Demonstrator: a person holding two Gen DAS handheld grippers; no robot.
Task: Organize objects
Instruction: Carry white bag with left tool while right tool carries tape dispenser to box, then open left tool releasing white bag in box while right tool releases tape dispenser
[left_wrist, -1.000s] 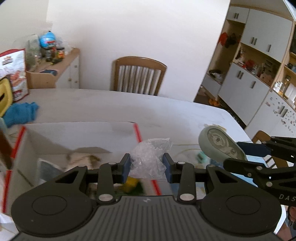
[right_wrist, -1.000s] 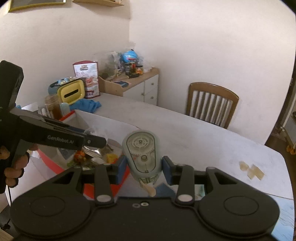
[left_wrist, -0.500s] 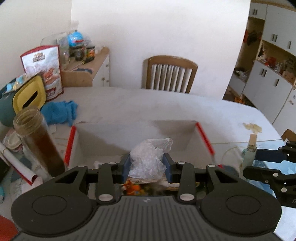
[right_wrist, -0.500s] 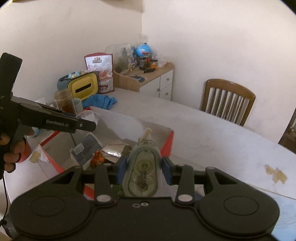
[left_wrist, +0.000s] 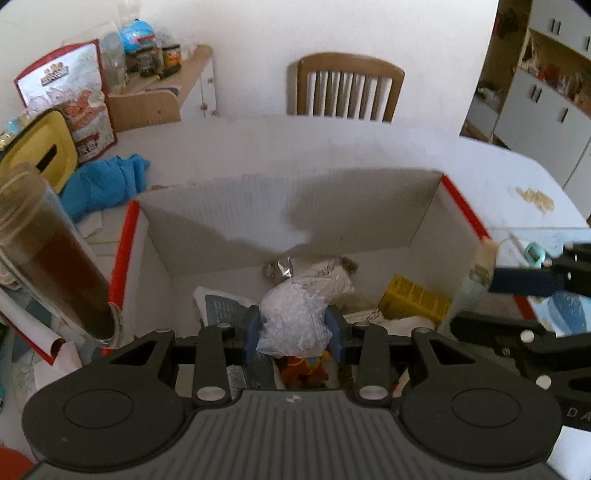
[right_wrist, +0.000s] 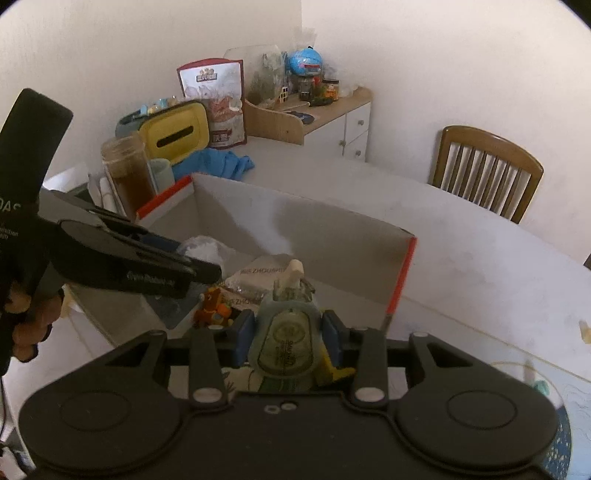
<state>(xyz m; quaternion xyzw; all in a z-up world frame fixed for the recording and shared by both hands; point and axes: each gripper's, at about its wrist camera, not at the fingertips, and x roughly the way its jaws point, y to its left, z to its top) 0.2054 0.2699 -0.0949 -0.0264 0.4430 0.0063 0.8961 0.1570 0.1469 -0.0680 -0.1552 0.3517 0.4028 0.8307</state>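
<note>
My left gripper (left_wrist: 294, 332) is shut on a clear plastic bag of white pellets (left_wrist: 295, 317) and holds it inside the open white cardboard box with red edges (left_wrist: 461, 206). My right gripper (right_wrist: 288, 334) is shut on a pale green correction tape dispenser (right_wrist: 286, 339), over the box's near right side (right_wrist: 400, 277). The box holds an orange toy (right_wrist: 212, 306), a yellow packet (left_wrist: 413, 299), a foil packet (right_wrist: 258, 277) and papers. The left gripper shows in the right wrist view (right_wrist: 147, 266).
A tall jar of brown liquid (left_wrist: 51, 258) stands close to the box's left edge. A blue cloth (left_wrist: 103, 184), a yellow-lidded tissue box (right_wrist: 177, 133) and a snack bag (right_wrist: 218, 103) lie behind it. A wooden chair (left_wrist: 345, 88) stands at the table's far side.
Both grippers have moved forward and down over the box. The bag of pellets is now low inside it, and the tape dispenser is now above the box's right part.
</note>
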